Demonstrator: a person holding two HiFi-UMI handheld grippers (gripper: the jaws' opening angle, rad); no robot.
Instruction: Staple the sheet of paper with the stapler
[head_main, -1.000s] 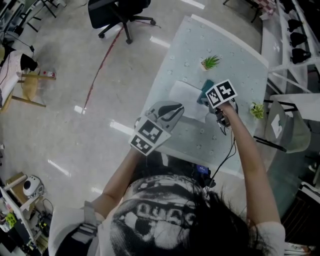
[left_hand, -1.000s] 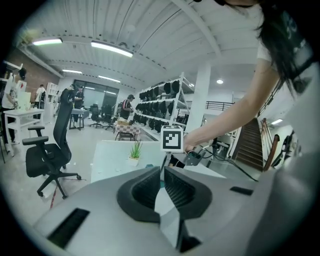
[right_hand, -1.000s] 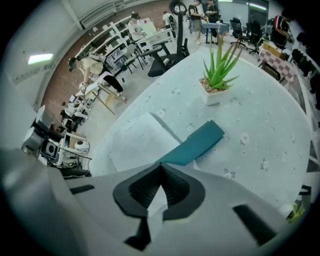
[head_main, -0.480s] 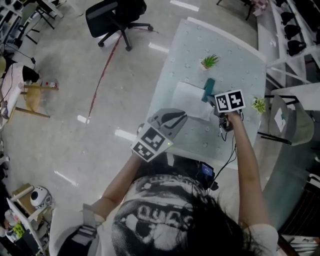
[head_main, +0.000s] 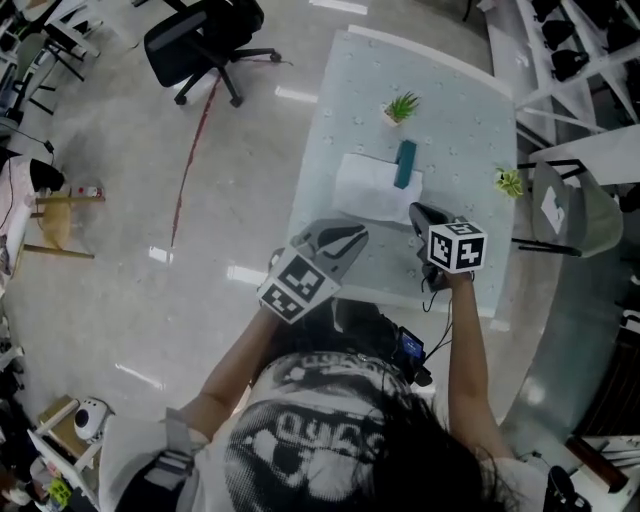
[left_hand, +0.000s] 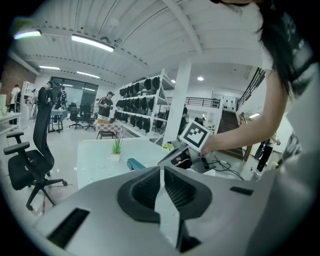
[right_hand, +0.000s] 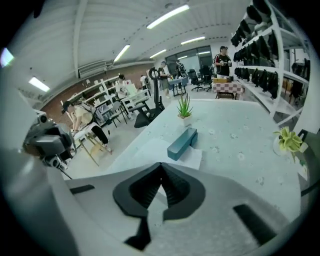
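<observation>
Both closed and empty, our left gripper (left_hand: 161, 171) should pin the white paper sheet (head_main: 365, 190) while our right gripper (right_hand: 160, 166) presses the teal oblong stapler (head_main: 405, 164) squarely down.

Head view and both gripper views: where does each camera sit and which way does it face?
Head view: on the person's head, looking down at the table, paper and stapler; hair, both arms, left tongs and right tongs show.
Left gripper view: on the left tongs, facing across the table; its shut jaws and the right arm show.
Right gripper view: on the right tongs, facing down the table; its shut jaws show.
Shared: all three see the stapler.
</observation>
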